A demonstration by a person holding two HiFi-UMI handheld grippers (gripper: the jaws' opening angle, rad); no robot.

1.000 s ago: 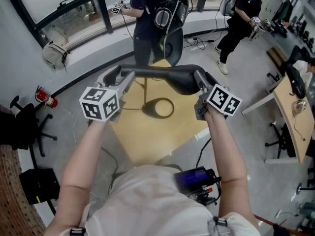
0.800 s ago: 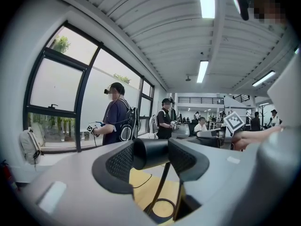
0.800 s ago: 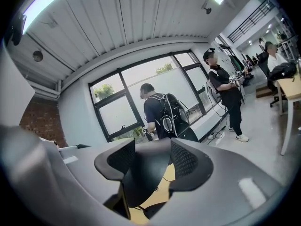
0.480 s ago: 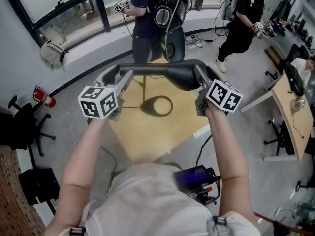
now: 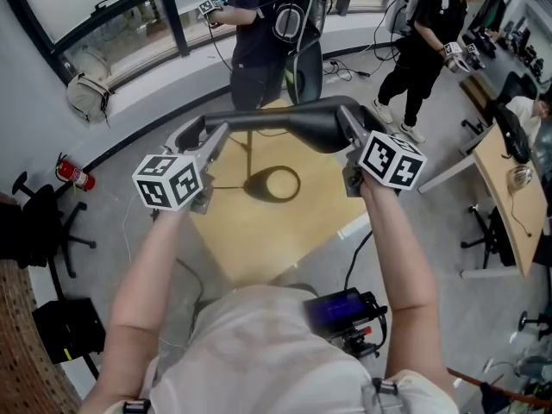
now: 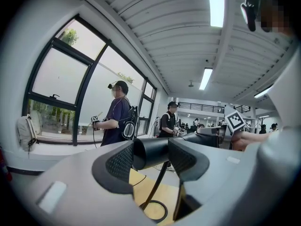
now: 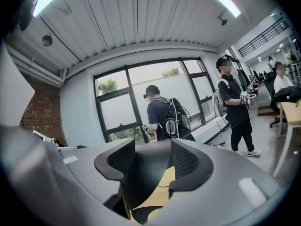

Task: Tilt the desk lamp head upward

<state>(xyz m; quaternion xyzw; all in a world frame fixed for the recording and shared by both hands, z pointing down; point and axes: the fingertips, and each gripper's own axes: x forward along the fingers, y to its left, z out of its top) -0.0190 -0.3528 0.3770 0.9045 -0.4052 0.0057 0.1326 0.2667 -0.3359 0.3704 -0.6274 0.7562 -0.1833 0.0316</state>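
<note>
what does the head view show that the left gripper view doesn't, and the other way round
Only the head view: the wearer's forearms, the marker cube on the left claw, and a fire extinguisher on the floor.
Only the left gripper view: the ceiling strip lights and, up close, the left claw's pads pressed on the narrow end of the desk lamp.
Both: the desk lamp, its ring base, the wooden table and a bystander in a dark shirt.
</note>
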